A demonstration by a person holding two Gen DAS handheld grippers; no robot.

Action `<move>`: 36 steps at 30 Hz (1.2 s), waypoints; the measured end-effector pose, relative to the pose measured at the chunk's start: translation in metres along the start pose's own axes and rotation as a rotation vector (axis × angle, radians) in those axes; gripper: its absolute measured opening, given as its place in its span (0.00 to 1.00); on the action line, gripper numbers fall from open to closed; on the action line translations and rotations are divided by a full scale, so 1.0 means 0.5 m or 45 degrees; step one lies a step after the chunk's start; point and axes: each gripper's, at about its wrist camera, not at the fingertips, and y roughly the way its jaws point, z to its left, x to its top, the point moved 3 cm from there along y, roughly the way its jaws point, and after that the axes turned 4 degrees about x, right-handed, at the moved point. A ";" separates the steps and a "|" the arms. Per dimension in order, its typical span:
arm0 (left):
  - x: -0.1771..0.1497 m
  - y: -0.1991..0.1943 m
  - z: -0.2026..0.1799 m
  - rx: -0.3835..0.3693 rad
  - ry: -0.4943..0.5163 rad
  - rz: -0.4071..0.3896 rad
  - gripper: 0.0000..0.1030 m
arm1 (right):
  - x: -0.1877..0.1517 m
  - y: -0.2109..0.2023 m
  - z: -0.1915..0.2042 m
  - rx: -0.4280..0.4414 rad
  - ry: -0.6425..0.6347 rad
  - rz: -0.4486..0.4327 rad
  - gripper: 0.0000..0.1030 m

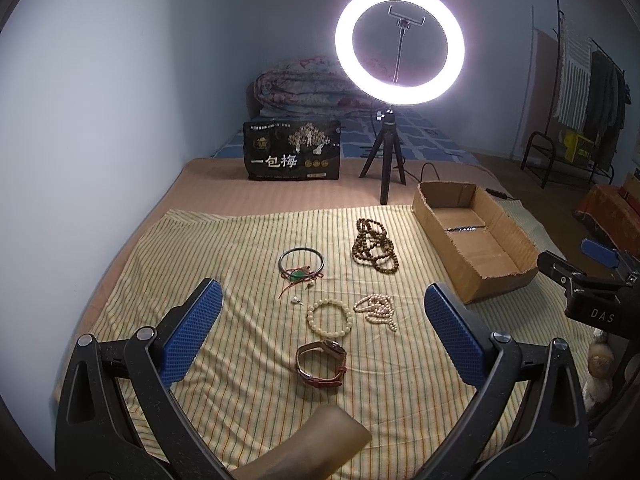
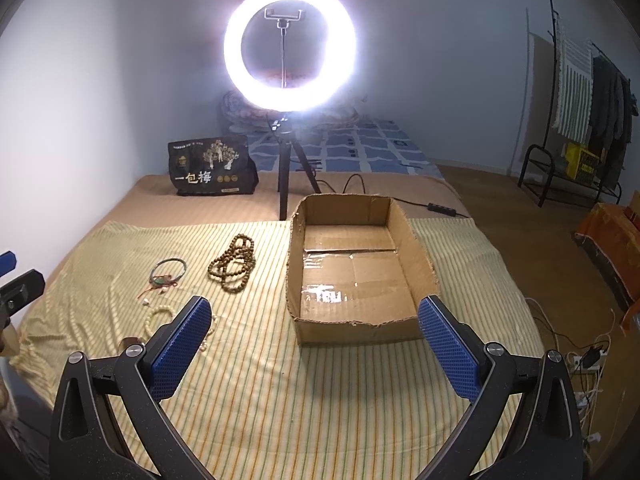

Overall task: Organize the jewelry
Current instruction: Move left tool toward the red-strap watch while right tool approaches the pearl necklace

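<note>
Spread over the bed, a striped cloth (image 1: 240, 380) carries the jewelry, all of it lying loose and apart from both tools. Farthest left lies a dark bangle (image 1: 301, 263) with a green pendant on red cord (image 1: 298, 277) at its near edge, and a small pearl earring (image 1: 296, 301) just nearer. Between the wide-spread fingers of the left gripper (image 1: 322, 334), which holds nothing, sit a cream bead bracelet (image 1: 330, 317) and, nearer, a brown-strapped wristwatch (image 1: 321, 363). Right of the bracelet lies a pearl necklace (image 1: 376, 307); farther off, a heap of brown wooden prayer beads (image 1: 375, 247). At the right stands an open cardboard box (image 2: 420, 256), framed by the right gripper (image 2: 314, 336), likewise gaping and empty-handed. Behind, a lit ring light (image 2: 289, 46) stands on its tripod beside a black snack bag (image 2: 212, 168).
</note>
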 end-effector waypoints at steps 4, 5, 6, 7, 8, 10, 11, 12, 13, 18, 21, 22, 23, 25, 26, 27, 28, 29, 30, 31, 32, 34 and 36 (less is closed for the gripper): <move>-0.010 0.019 0.010 0.001 -0.004 0.036 1.00 | -0.003 0.020 0.002 0.020 -0.002 0.024 0.99; -0.013 0.025 0.012 0.004 -0.003 0.043 1.00 | -0.004 0.027 0.004 0.033 -0.003 0.032 0.99; -0.017 0.031 0.015 0.007 -0.003 0.054 1.00 | -0.005 0.035 0.007 0.044 -0.007 0.041 0.99; -0.020 0.038 0.017 0.006 -0.006 0.069 1.00 | -0.006 0.040 0.009 0.051 -0.009 0.046 0.99; -0.025 0.045 0.020 -0.001 -0.010 0.086 1.00 | -0.007 0.048 0.011 0.063 -0.011 0.058 0.99; -0.032 0.061 0.027 -0.015 -0.014 0.113 1.00 | -0.009 0.062 0.016 0.082 -0.012 0.072 0.99; -0.038 0.068 0.029 -0.014 -0.012 0.122 1.00 | -0.010 0.069 0.019 0.091 -0.017 0.077 0.99; -0.043 0.076 0.032 -0.017 -0.011 0.137 1.00 | -0.011 0.074 0.022 0.098 -0.023 0.080 0.99; -0.048 0.083 0.032 -0.029 -0.013 0.151 1.00 | -0.011 0.083 0.027 0.111 -0.033 0.085 0.99; -0.076 0.109 0.026 -0.066 0.001 0.194 1.00 | -0.015 0.126 0.047 0.204 -0.057 0.136 0.99; -0.095 0.132 0.020 -0.095 0.009 0.246 0.95 | -0.022 0.147 0.063 0.244 -0.099 0.170 0.99; -0.100 0.140 0.017 -0.107 0.008 0.274 0.92 | -0.023 0.154 0.071 0.260 -0.115 0.183 0.99; -0.105 0.148 0.016 -0.118 0.007 0.301 0.91 | -0.024 0.161 0.076 0.273 -0.129 0.197 0.99; -0.116 0.164 0.014 -0.124 0.004 0.336 0.90 | -0.027 0.178 0.086 0.300 -0.149 0.232 0.99; -0.119 0.170 0.014 -0.127 0.004 0.348 0.90 | -0.030 0.189 0.093 0.315 -0.161 0.254 0.99; -0.122 0.177 0.013 -0.127 0.006 0.358 0.90 | -0.033 0.196 0.097 0.325 -0.170 0.269 0.99; -0.125 0.182 0.013 -0.125 0.008 0.363 0.90 | -0.037 0.208 0.105 0.343 -0.188 0.295 0.98; -0.128 0.186 0.012 -0.127 0.007 0.370 0.90 | -0.039 0.215 0.114 0.360 -0.201 0.313 0.96; -0.131 0.192 0.011 -0.134 0.005 0.383 0.90 | -0.042 0.225 0.125 0.383 -0.218 0.338 0.95; -0.133 0.196 0.010 -0.141 0.004 0.395 0.90 | -0.044 0.228 0.133 0.398 -0.223 0.349 0.94; -0.138 0.203 0.009 -0.148 0.001 0.414 0.90 | -0.048 0.239 0.144 0.420 -0.236 0.376 0.92; -0.146 0.216 0.008 -0.158 -0.006 0.444 0.90 | -0.055 0.260 0.161 0.450 -0.250 0.424 0.88; -0.153 0.226 0.009 -0.157 -0.009 0.466 0.88 | -0.062 0.280 0.174 0.469 -0.254 0.469 0.84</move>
